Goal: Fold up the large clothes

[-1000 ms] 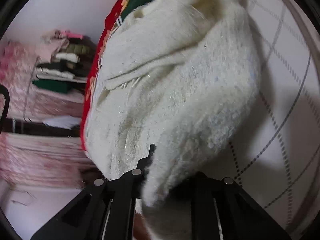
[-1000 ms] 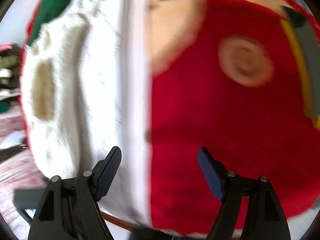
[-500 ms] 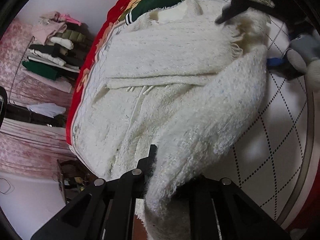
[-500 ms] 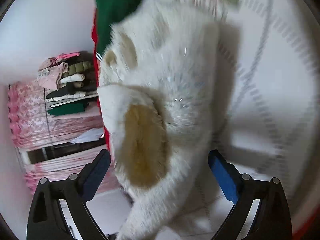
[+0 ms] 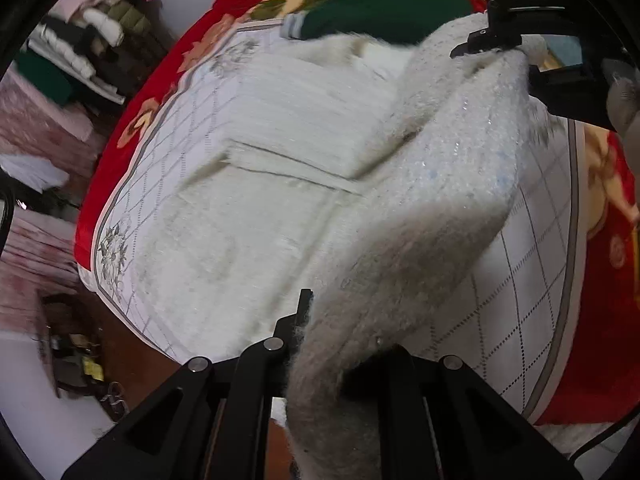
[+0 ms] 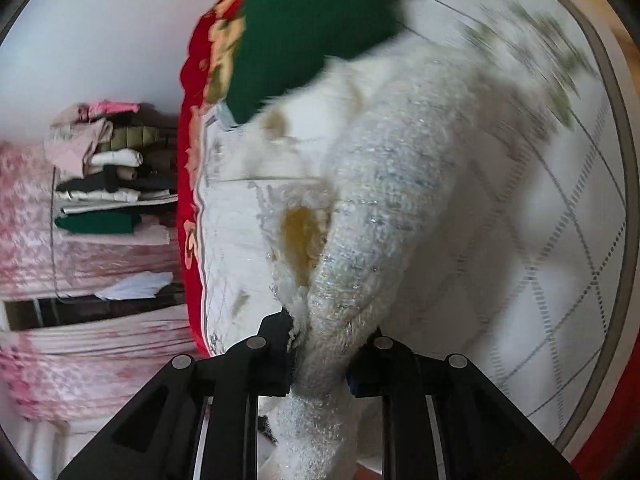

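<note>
Red floral bedspread point(image 5: 132, 120) under white sweater point(image 5: 440, 200), green garment point(image 5: 384, 8) beyond.

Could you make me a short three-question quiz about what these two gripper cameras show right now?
1. True or false: the left gripper is clamped on the fuzzy white sweater.
2. Which garment lies at the far end of the bed, beyond the sweater? A) a dark green garment B) blue jeans C) a yellow raincoat
3. Fill in: in the right wrist view, the right gripper has the sweater's ______ fabric between its fingers.

Key:
1. True; the fabric is pinched between its shut fingers.
2. A.
3. White; the jaws are closing on it, over the white diamond-patterned quilt.
</note>
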`<action>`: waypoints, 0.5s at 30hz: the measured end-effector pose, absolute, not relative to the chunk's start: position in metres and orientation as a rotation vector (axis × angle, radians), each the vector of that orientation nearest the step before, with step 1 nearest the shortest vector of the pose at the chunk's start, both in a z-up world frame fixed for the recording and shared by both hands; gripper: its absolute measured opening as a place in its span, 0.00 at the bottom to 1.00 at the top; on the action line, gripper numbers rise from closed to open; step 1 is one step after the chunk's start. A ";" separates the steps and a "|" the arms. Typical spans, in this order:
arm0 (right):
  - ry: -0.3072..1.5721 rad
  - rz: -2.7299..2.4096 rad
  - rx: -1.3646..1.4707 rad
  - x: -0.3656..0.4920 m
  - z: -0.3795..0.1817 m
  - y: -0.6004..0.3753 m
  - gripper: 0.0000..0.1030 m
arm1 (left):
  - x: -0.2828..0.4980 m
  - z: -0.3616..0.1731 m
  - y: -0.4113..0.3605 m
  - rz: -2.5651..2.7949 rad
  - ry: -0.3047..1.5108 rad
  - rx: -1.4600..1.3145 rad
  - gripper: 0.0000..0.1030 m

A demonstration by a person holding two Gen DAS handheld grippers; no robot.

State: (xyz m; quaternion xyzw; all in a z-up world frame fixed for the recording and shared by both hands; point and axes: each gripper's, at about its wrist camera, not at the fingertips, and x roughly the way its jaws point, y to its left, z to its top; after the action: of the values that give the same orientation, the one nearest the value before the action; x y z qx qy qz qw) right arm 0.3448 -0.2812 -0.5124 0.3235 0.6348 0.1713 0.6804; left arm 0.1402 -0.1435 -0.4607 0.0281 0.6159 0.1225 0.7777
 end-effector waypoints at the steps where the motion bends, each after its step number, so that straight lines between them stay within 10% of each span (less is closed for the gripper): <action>1: 1.422 0.380 0.694 0.346 -0.496 -0.277 0.19 | 0.142 -0.454 -0.127 0.260 1.331 0.032 0.08; 15: 1.589 0.263 0.264 0.416 -0.532 0.011 0.19 | 0.163 -0.505 0.137 0.392 1.361 -0.451 0.30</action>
State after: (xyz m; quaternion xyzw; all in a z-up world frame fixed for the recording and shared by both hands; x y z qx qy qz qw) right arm 0.4161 0.0108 -0.5317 0.1177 0.7091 0.1174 0.6852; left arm 0.1627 0.1368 -0.5050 -0.2053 0.6195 0.1784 0.7364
